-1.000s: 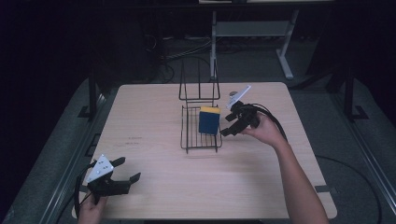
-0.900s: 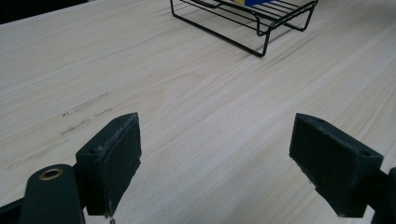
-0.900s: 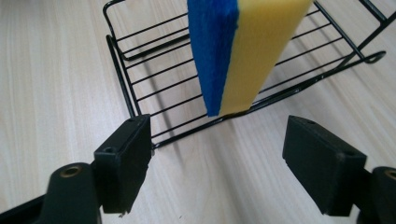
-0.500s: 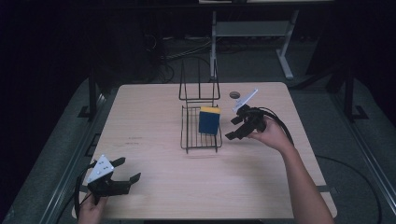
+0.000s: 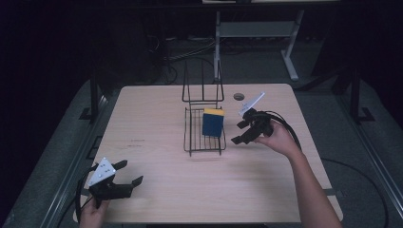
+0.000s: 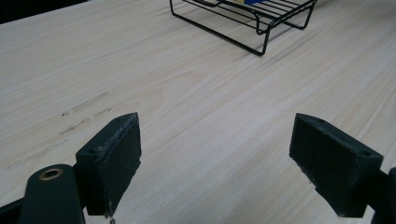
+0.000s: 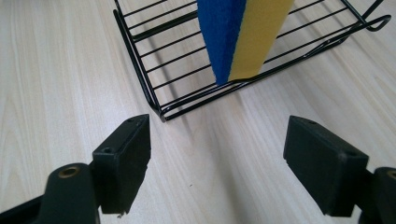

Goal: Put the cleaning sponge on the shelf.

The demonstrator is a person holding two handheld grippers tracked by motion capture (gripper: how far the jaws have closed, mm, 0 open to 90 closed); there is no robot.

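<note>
A black wire rack (image 5: 204, 129) lies on the light wooden table (image 5: 157, 118), and a blue and yellow sponge (image 5: 213, 122) stands on edge in it. The same sponge (image 7: 240, 32) and rack (image 7: 154, 70) show close up in the right gripper view. My right gripper (image 5: 239, 133) hovers just right of the rack, jaws open and empty, pointing at it. My left gripper (image 5: 129, 173) rests low at the table's front left corner, open with nothing between its pads (image 6: 112, 154). The rack's near corner (image 6: 261, 28) lies well ahead of it.
A second upright wire frame (image 5: 203, 87) stands behind the rack. A small round dark disc (image 5: 238, 96) lies on the table at the back right. Bare wood stretches between the left gripper and the rack. Dark floor, cables and a metal stand surround the table.
My right gripper has drawn back a little toward the table's front right, away from the sponge, staying open. The left gripper has not moved.
</note>
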